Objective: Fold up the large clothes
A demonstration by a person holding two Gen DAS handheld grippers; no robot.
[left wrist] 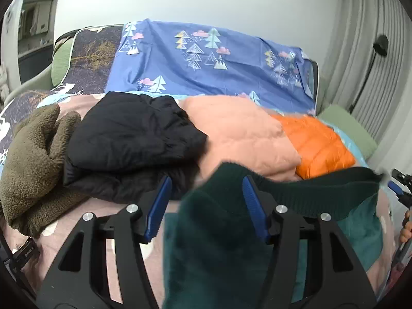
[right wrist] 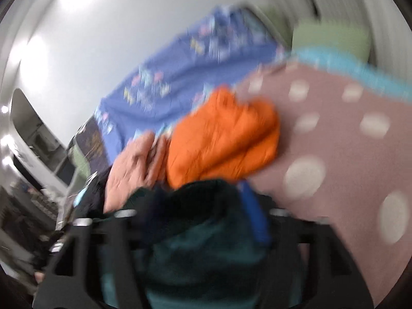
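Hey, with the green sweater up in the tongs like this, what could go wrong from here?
The left tongs look open, with the dark green sweater only draped over one finger, so it may slip off. The right tongs' view is motion-blurred; a fast swing could drag the sweater into the orange jacket close behind.

I see a bed (left wrist: 97, 206) with a pink dotted sheet. On it, at my 10 o'clock: olive fleece (left wrist: 33, 164), black jacket (left wrist: 128, 144) just beside it, touching. At 12: peach quilted garment (left wrist: 244, 134), orange puffer (left wrist: 322, 146) against it at 1. Dark green garment (left wrist: 213, 231) at 6, partly lifted. Blue tree-print cover (left wrist: 206, 67) at 12, far side.
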